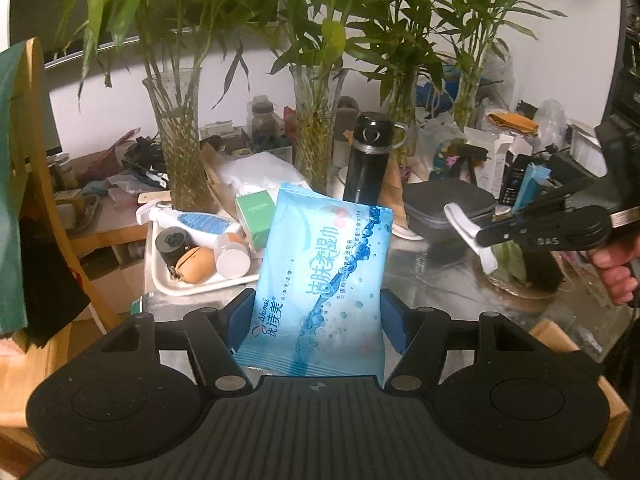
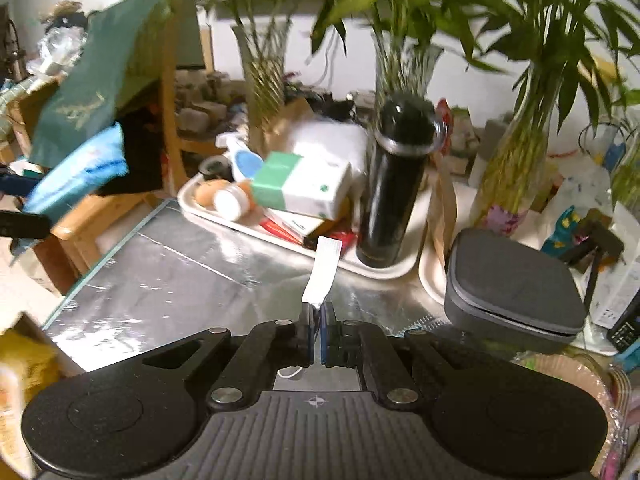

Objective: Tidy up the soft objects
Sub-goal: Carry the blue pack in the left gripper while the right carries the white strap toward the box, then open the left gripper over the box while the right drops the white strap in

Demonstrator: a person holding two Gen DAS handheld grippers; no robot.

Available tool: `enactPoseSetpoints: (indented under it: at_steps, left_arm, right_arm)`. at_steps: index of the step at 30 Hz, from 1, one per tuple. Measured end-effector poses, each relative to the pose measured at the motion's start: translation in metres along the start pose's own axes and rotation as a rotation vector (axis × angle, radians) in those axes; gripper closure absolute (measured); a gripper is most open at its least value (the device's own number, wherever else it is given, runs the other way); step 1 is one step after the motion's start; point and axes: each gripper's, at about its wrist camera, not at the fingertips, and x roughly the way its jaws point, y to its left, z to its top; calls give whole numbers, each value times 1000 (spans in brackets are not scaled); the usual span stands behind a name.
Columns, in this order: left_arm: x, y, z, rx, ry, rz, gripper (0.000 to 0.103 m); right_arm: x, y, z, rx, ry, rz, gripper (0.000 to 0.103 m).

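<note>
Cluttered foil-topped table point(image 2: 168, 276): left gripper point(image 1: 316, 312) holds a blue wet-wipes pack point(image 1: 320, 276), right gripper point(image 2: 319, 332) pinches a white strip point(image 2: 324, 272); neither appears stowed yet.

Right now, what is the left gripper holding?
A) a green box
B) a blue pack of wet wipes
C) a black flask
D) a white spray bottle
B: in the left wrist view, the blue pack of wet wipes sits pinched between the fingers of the left gripper, while the other three things stay on the tray beyond it.
</note>
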Motion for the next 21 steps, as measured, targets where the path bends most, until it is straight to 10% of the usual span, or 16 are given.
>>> enactPoseSetpoints:
  at_steps: [21]
  left_arm:
    - [-81,-79,-64,263,-13,-104,39]
  right_arm:
    - [-137,44,-48,17,-104,90,98]
